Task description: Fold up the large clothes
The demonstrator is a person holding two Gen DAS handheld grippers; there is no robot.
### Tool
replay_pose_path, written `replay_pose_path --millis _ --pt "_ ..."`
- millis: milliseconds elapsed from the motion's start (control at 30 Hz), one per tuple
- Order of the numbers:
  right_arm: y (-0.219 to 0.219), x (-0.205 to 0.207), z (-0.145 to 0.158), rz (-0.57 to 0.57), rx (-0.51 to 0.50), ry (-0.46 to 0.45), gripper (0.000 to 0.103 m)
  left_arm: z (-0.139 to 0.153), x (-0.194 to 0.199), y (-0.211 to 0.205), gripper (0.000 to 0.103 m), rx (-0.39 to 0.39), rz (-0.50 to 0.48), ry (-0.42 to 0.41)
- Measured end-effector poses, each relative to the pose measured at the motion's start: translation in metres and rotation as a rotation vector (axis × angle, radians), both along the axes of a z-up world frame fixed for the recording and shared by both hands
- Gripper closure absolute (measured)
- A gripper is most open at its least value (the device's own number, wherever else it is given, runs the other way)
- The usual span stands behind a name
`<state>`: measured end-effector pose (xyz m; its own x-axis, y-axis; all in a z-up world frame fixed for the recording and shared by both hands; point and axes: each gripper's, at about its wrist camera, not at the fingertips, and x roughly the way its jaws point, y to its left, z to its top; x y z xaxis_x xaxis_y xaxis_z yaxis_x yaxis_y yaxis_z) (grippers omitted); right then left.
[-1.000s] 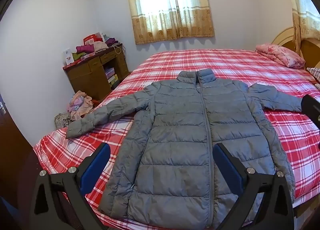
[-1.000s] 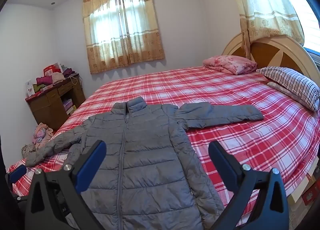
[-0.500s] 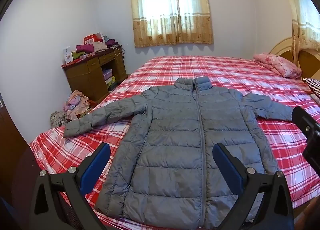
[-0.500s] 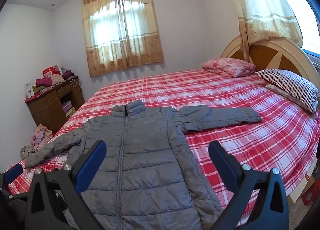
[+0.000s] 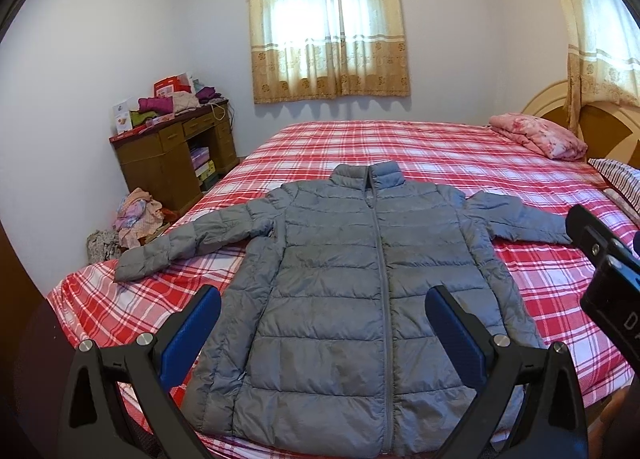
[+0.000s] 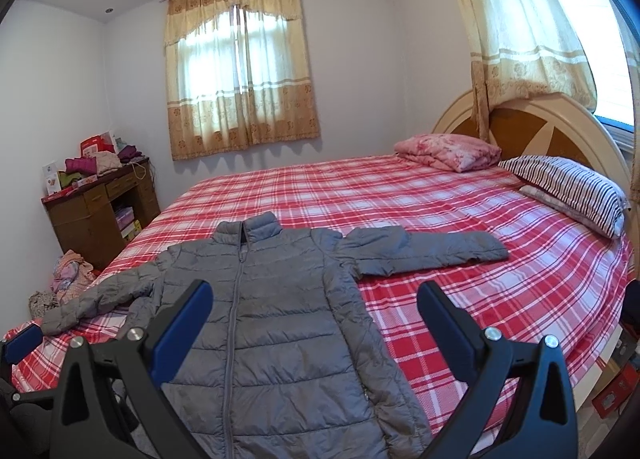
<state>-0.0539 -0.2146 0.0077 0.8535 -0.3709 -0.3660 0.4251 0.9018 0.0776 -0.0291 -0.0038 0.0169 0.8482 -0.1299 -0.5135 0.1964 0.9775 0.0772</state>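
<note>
Grey and puffy, the coat [image 5: 360,283] lies flat on the bed [image 5: 400,147], front side up, near the bed's close edge. Its zip is done up and its collar points away from us, toward the window [image 5: 328,19]. Both sleeves stick straight out, one toward the wooden desk [image 5: 168,155] and one toward the pillows [image 6: 568,187].

We hold our left claw [image 5: 322,325] above the bottom half of the coat. Its two blue fingers [image 5: 192,331] are spread wide apart and they have hold of nothing. We hold our right claw [image 6: 312,319] above the coat's right side and the red checked sheet beside it. It is spread wide too, and it also has nothing in it. Neither claw touches the coat.

We think the folding has not begun. The coat is only laid out smooth and ready. No sleeve is tucked in and no part is doubled over.

So nearly all the work is left. We guess the sleeves need to come in over the chest first, one for each claw. Then the bottom can go up to the collar. The coat looks slippery and puffy, so we think it may spring open again if we do not press it down.
</note>
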Motion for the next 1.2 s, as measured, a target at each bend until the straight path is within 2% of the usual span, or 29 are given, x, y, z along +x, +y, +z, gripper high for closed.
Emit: replay_pose_path --millis 1200 --pt "-0.0018 -0.0024 -0.0012 -0.002 0.014 0.001 0.000 0.0064 -0.0034 0.0025 0.001 -0.007 -0.005 -0.003"
